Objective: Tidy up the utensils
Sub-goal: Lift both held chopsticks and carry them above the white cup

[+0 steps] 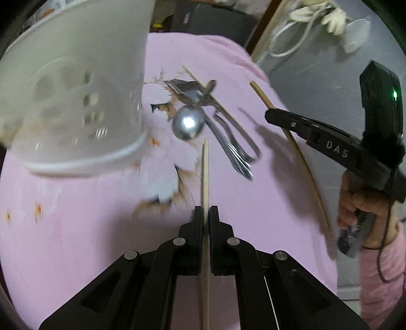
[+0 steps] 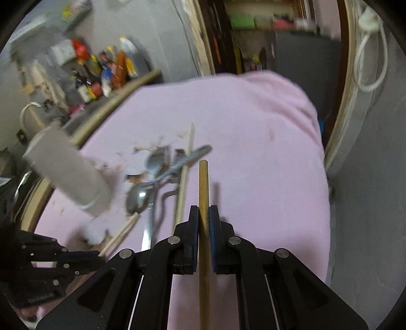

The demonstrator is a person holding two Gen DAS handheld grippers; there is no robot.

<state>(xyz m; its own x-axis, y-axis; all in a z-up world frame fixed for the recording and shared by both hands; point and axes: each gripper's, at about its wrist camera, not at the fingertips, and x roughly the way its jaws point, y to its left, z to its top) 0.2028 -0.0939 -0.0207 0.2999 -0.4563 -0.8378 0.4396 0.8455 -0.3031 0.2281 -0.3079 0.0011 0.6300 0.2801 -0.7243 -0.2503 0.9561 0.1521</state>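
Note:
My left gripper (image 1: 206,209) is shut on a pale wooden chopstick (image 1: 205,172) that points forward over the pink cloth. My right gripper (image 2: 203,209) is shut on a darker wooden chopstick (image 2: 203,187); it also shows at the right of the left wrist view (image 1: 272,116), holding that chopstick (image 1: 302,157). A pile of metal forks and a spoon (image 1: 189,123) lies mid-table with a third chopstick (image 1: 203,83) across it. A white perforated utensil holder (image 1: 76,96) stands tilted and blurred at the left; it also shows in the right wrist view (image 2: 68,172).
The pink cloth (image 1: 88,241) with floral prints covers the table. White cords (image 1: 312,17) hang at the back right. A shelf of bottles and packets (image 2: 101,68) stands behind the table. The table's far edge drops off near a grey wall (image 2: 368,177).

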